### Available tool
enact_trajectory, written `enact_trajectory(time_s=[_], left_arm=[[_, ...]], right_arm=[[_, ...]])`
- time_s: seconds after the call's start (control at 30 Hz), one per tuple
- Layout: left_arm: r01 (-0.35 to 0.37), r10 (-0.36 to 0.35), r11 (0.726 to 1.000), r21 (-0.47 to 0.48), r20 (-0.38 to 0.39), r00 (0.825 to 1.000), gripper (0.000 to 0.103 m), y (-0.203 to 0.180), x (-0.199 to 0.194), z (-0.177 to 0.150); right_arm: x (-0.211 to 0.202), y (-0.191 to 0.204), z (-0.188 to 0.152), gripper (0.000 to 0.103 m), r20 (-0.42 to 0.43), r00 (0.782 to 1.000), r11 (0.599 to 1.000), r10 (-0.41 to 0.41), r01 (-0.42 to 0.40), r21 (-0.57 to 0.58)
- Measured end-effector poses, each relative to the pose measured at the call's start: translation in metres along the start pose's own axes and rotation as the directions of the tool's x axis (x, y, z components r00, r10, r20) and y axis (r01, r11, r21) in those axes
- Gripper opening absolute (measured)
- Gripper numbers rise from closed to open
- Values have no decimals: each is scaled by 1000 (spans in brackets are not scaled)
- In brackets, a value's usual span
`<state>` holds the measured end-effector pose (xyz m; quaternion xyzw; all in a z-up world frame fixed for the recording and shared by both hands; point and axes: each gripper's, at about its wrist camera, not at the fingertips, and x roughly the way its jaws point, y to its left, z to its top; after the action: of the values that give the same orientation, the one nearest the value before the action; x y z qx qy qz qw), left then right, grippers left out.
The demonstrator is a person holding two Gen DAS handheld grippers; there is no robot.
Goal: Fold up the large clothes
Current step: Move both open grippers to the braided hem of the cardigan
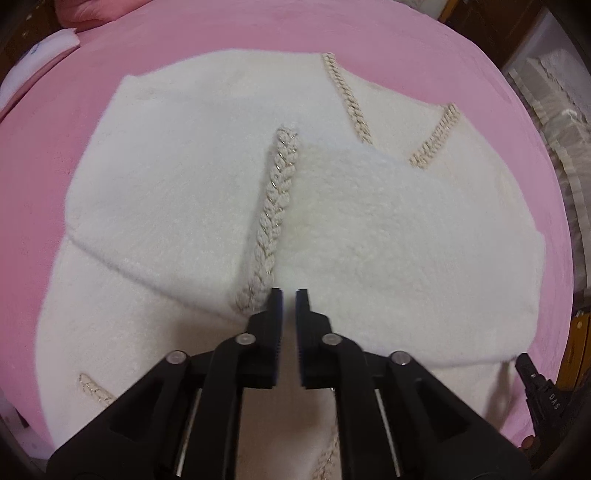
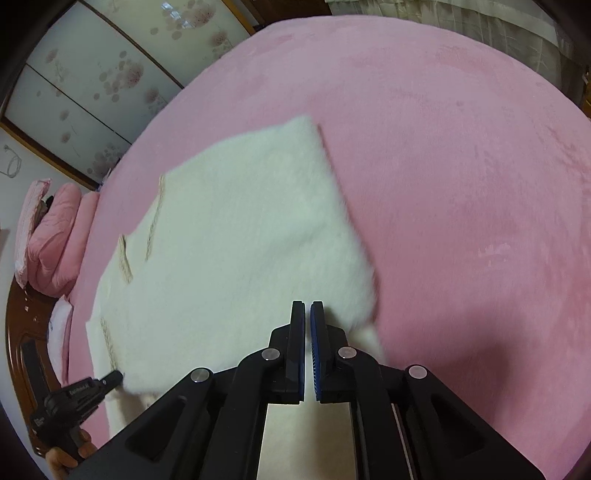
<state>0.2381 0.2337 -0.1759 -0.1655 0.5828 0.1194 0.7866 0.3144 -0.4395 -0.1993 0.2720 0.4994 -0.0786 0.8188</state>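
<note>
A white fluffy garment (image 1: 177, 192) with beige braided trim (image 1: 275, 206) lies partly folded on the pink bedcover (image 1: 258, 33). One flap lies over its right side. My left gripper (image 1: 289, 295) hovers over the lower end of the braid, jaws a little apart and nothing between them. In the right wrist view the garment (image 2: 243, 236) looks blurred at its near right corner. My right gripper (image 2: 307, 306) hangs above that corner with only a thin slit between the pads and no cloth in it. Each gripper shows in the other's view: the right gripper (image 1: 535, 391) and the left gripper (image 2: 79, 397).
Pink pillows and quilts (image 2: 55, 240) are stacked at the wooden headboard (image 2: 18, 350). A floral sliding wardrobe (image 2: 96, 74) stands behind. Clear storage boxes (image 1: 554, 96) sit beside the bed. A hand (image 2: 70, 454) holds the left gripper. Bare pink cover spreads to the right of the garment.
</note>
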Motion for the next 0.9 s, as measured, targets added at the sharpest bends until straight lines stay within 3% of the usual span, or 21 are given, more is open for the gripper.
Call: enact_trajectory(time_s=[0.1,0.13,0.3,0.43,0.5,0.6,0.9], left_arm=[[14,-14,1000,8,-2,1000,63,3,-12,-8],[10,-10,1000,8,11,1000,65,4,-16,-9],[0,0,1000,19,-10,1000,65,22,-32,-14],[23,-22,999,35,-26,999,65,42,-52,-22],[8,-7,998,55,-27,1000,65,50,-61,-23],[9,-8,998,62,-25,1000,66,61,-76,-23],[-9,17,991,130,-56,998,66,71,-93,-49]], right_arm=[[-11,17,-30,13,-40,999,1000,-2,2,-7],[-12,24,-39,14,-51,999,1000,-4,3,-11],[-24,69,-81,34,-89,996,999,-24,20,-44],[-40,109,-110,43,-94,994,997,-48,42,-68],[-54,129,-125,63,-73,996,996,-51,45,-81],[-68,154,-141,76,-30,998,994,-56,52,-98],[-101,161,-160,86,-29,999,990,-33,29,-138]])
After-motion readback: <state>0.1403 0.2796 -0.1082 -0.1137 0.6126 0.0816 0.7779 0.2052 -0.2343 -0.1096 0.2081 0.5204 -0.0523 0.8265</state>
